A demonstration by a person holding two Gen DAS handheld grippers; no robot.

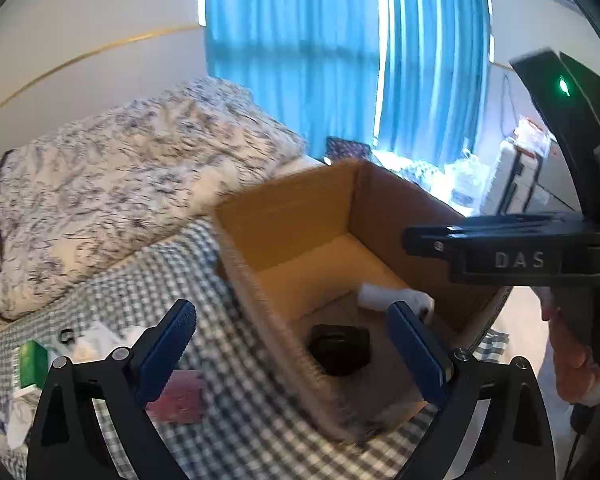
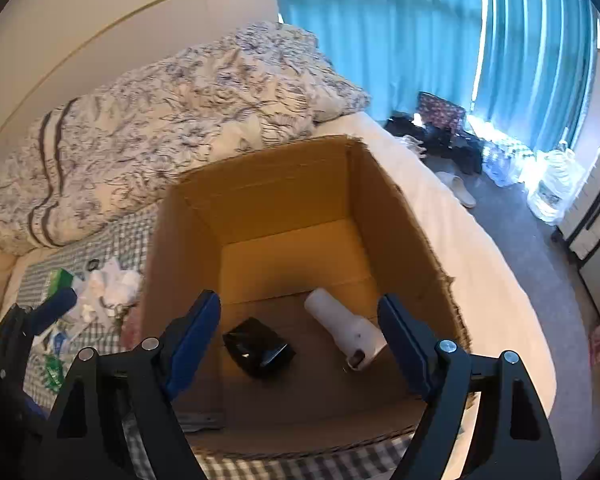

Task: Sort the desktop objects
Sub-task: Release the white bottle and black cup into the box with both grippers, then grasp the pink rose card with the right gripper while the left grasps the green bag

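Right wrist view: right gripper [image 2: 300, 336] fingers spread, empty, above cardboard box [image 2: 260, 184]. Left gripper [image 1: 292, 340] spread, empty, nearer remaining clutter [image 2: 108, 284] lying left of box on bed.

Left claw [image 1: 292, 344] spread wide and empty, right claw [image 2: 300, 336] likewise spread, empty

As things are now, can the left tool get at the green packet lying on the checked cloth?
Probably yes. The left tool is open and holds nothing, and the green packet lies outside the cardboard box, to the tool's left on the checked cloth. Nothing shows between them, only white crumpled things beside the packet.
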